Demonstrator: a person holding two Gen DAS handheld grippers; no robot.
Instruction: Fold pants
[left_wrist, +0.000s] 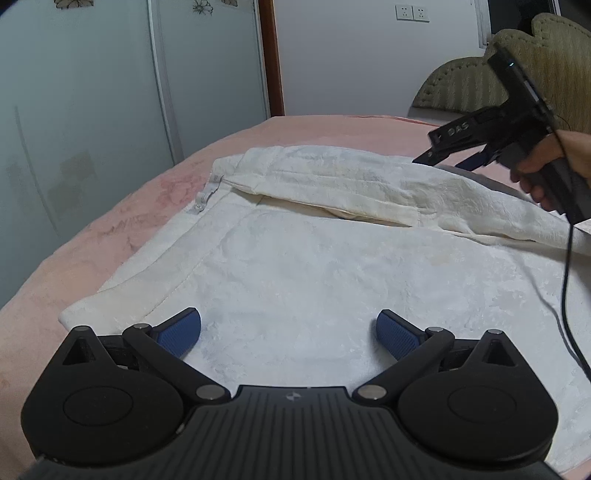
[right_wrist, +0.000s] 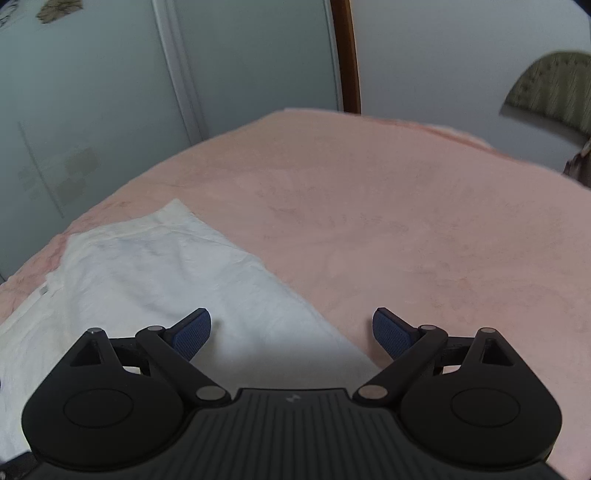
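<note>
The white pants (left_wrist: 295, 258) lay on the pink bed (left_wrist: 110, 229) with one fold apparently made; further folds remained, both left gripper (left_wrist: 288, 334) and right gripper (right_wrist: 291, 330) jaws apart and empty

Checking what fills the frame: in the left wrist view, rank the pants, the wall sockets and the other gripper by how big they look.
1. White pants
2. Right gripper, nearer the camera than the sockets
3. Wall sockets

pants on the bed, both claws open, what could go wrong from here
1. The black cable trails across the pants; a fold could trap or snag it.
2. The far fold lies loose and uneven, so another fold may come out crooked.
3. The right claw straddles the pants' edge and the pink blanket; closing might pinch both.
</note>
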